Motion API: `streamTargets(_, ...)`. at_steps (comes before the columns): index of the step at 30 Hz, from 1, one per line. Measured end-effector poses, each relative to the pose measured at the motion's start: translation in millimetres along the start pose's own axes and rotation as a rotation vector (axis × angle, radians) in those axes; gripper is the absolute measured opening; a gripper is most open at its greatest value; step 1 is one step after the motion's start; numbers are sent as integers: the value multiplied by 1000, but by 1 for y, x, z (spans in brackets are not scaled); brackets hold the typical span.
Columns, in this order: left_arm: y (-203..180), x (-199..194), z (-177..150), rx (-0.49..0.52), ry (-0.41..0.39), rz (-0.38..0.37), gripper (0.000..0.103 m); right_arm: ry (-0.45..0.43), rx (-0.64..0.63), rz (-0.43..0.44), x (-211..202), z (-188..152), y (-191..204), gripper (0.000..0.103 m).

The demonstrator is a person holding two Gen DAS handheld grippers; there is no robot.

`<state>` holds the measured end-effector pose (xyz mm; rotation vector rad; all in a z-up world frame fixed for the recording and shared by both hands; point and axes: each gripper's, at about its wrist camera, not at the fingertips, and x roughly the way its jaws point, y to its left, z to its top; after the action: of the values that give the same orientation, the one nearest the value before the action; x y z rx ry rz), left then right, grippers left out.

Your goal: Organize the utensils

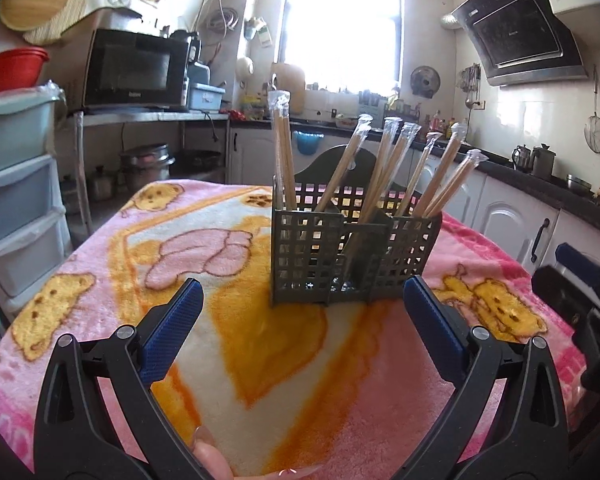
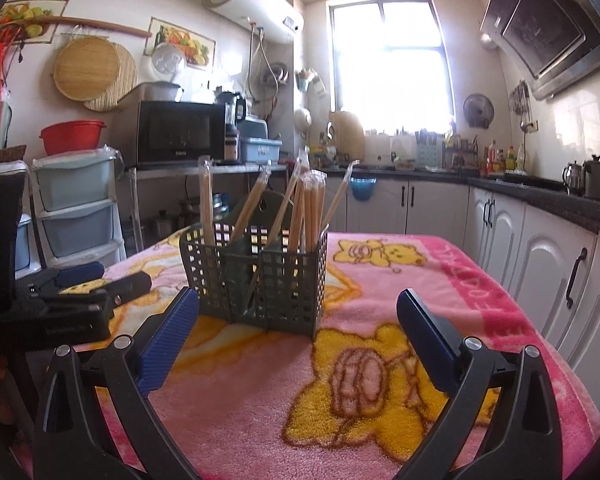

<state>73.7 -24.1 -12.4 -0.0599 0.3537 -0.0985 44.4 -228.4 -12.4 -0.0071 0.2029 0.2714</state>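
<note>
Both hand-held grippers gape wide and empty over the blanket-covered counter; wrapped chopsticks stand in the basket.

Left hand-held gripper [image 1: 302, 300]: blue pads spread apart, nothing between them, short of the grey lattice utensil basket [image 1: 354, 258], not touching it. Fingertips of the person's hand [image 1: 212, 462] show at its base. Basket sits upright on the pink bear-print blanket [image 1: 100, 280] over the counter, split into compartments; chopsticks in clear sleeves [image 1: 392, 160] lean outward in several of them, one bundle upright at the left end. Right hand-held gripper [image 2: 296, 298]: pads likewise spread, empty, just short of the basket's near right corner. From the right wrist view, the left gripper lies low at the left edge, beside the basket.
</note>
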Motion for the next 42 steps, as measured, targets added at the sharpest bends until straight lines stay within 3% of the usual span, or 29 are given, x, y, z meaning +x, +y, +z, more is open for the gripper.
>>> streamTargets(8,-6,-17,-3,22,-81,37,93,-26,23,-11,-6,-2,0,97)
streamTargets(42,-3,-19,-4,12,-84,37,93,-29,21,-10,-9,-3,5,97)
